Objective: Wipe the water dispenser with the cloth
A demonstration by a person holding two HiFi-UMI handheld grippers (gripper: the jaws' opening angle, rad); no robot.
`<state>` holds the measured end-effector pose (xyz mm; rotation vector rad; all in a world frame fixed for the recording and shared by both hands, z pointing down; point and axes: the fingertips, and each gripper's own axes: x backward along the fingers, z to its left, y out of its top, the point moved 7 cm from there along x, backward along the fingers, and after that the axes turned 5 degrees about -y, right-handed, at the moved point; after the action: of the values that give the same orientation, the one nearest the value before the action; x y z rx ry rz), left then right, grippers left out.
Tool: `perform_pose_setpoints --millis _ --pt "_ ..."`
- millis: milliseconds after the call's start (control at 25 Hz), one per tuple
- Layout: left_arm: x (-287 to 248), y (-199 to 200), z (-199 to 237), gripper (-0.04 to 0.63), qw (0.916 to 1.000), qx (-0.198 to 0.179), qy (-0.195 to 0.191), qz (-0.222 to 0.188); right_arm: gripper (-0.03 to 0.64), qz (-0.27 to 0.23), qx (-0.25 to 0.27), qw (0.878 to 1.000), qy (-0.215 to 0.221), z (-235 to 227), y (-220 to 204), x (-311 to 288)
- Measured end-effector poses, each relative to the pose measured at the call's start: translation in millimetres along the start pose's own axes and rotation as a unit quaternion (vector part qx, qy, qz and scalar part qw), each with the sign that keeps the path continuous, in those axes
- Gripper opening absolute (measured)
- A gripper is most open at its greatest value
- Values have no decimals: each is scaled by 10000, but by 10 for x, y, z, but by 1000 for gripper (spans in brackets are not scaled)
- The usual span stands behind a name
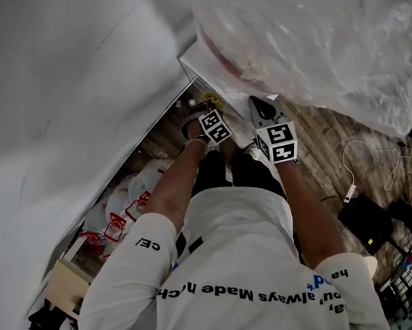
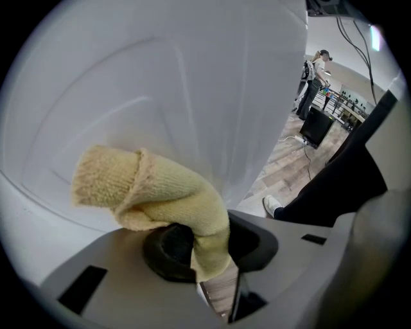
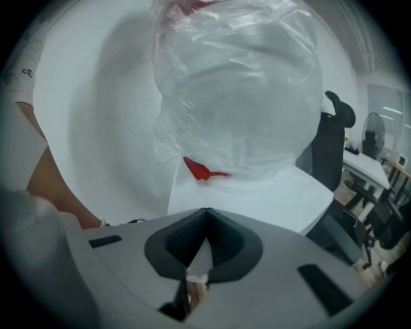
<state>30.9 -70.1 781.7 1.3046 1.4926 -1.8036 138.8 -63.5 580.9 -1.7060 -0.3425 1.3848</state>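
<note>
The water dispenser (image 1: 201, 64) is a white cabinet with a plastic-wrapped bottle (image 1: 309, 32) on top. In the left gripper view its white side panel (image 2: 192, 96) fills the frame, close ahead. My left gripper (image 2: 209, 247) is shut on a yellow knitted cloth (image 2: 148, 186), whose folded end sticks out toward the panel. In the head view the left gripper (image 1: 202, 115) is low beside the cabinet. My right gripper (image 3: 207, 211) is shut with nothing in it, pointing at the dispenser's top (image 3: 257, 193) and wrapped bottle (image 3: 237, 83). A red tab (image 3: 202, 171) shows under the plastic.
A white wall (image 1: 53, 103) runs along the left. Plastic bags (image 1: 132, 197) and a cardboard box (image 1: 61, 286) lie on the wood floor by it. A black device (image 1: 366, 224) with cables sits to the right. An office chair (image 3: 331, 141) stands behind the dispenser.
</note>
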Motion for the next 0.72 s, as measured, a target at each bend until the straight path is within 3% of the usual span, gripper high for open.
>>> perform_pose_setpoints --millis 720 --pt "-42 153 -463 124 9996 -178 -193 -41 8 -113 -33 9999 1 -26 -4 10"
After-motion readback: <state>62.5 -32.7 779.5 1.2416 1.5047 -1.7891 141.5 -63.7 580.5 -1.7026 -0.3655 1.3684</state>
